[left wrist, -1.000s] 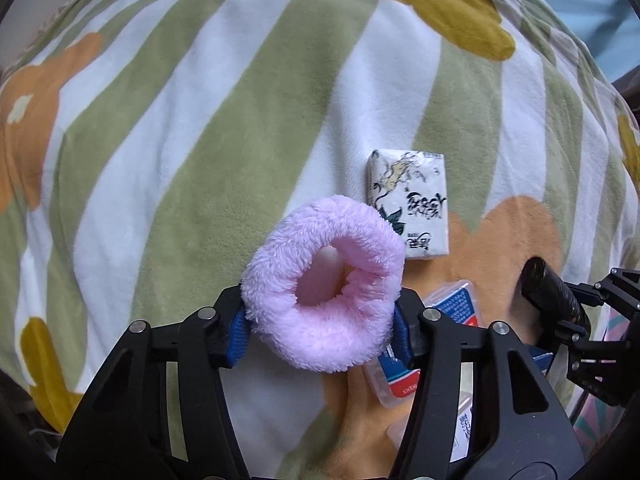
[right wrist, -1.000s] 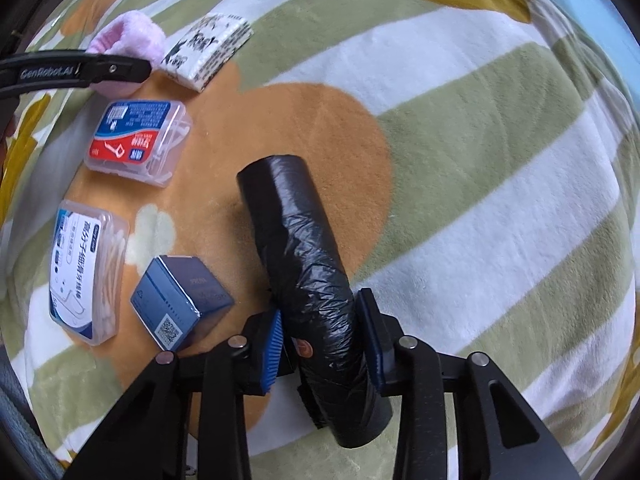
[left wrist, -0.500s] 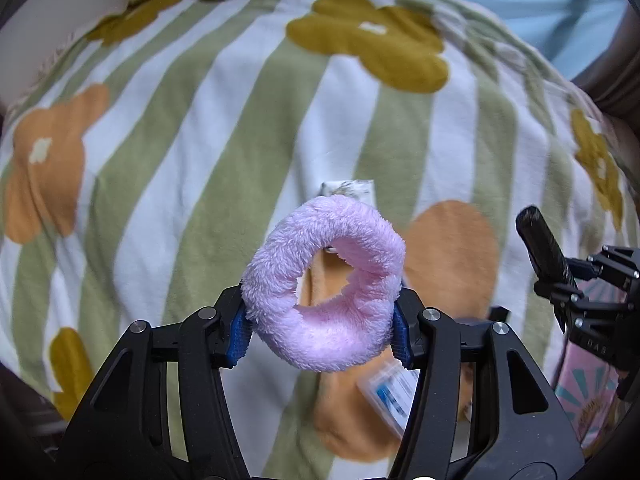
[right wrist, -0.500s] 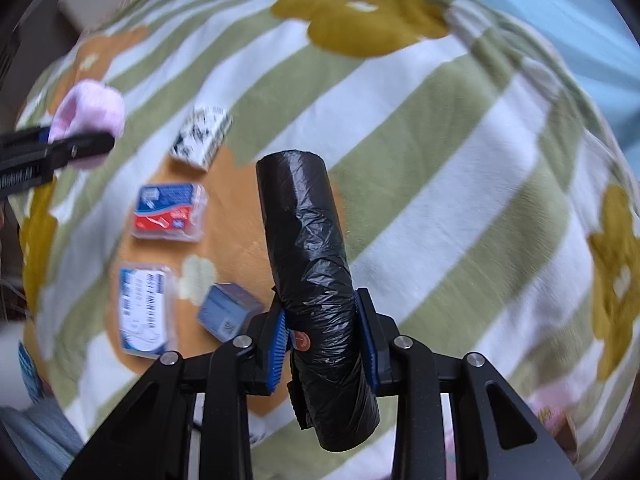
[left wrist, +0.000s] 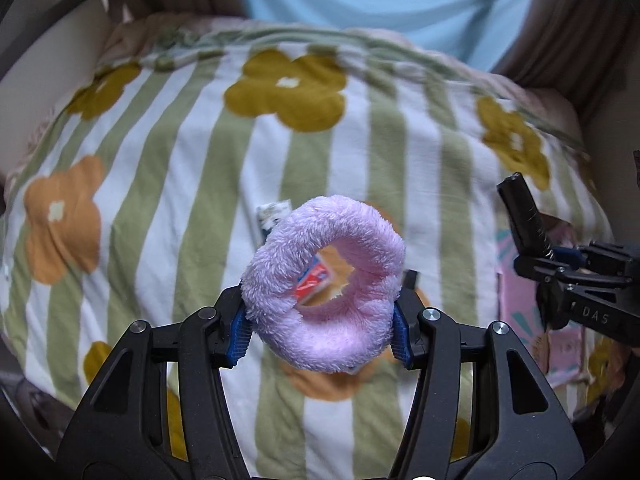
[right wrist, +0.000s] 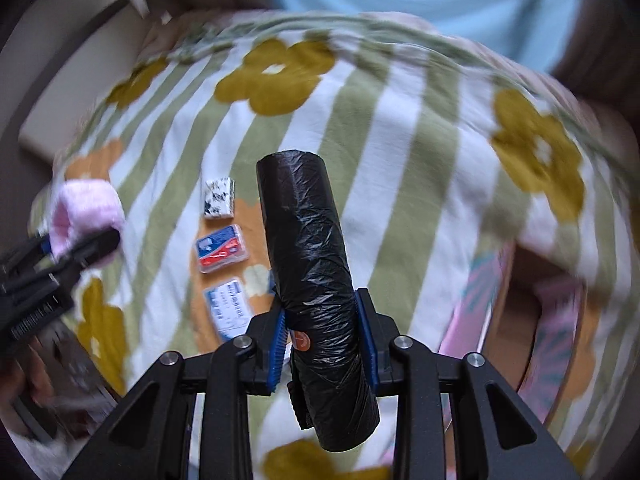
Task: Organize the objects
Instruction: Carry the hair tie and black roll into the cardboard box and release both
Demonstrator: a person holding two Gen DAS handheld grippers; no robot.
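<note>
The left hand-held gripper (left wrist: 322, 330) is squeezed onto a fluffy pink ring of soft cloth (left wrist: 326, 282). Its blue pads (left wrist: 240, 330) press the ring from both sides. The ring is up in the air, above the striped green and white blanket with yellow and orange flowers (left wrist: 192, 152). Through the hole in the ring you can see a bit of red and blue from a small box lying below.

The right hand-held gripper (right wrist: 324, 344) is closed tight on a black roll of plastic bags (right wrist: 310, 264). The roll sticks up and forward past the blue pads (right wrist: 280, 344), and its other end hangs down behind them. It is also in the air over the blanket (right wrist: 400, 128).

In the right wrist view, little things lie in a row on the blanket, left of the roll. Farthest away is a small white pack with black drawings (right wrist: 219, 199). Next is a clear flat box with a red and blue label (right wrist: 221, 249). Nearest is a clear flat box with a white and blue label (right wrist: 229, 307). They are near each other but not touching.

On the right side, past the blanket's edge, there is a pink box with teal leaf shapes (right wrist: 560, 320). It looks open at the top, but the picture is blurry there.

At the back is something light blue (left wrist: 384, 0).
</note>
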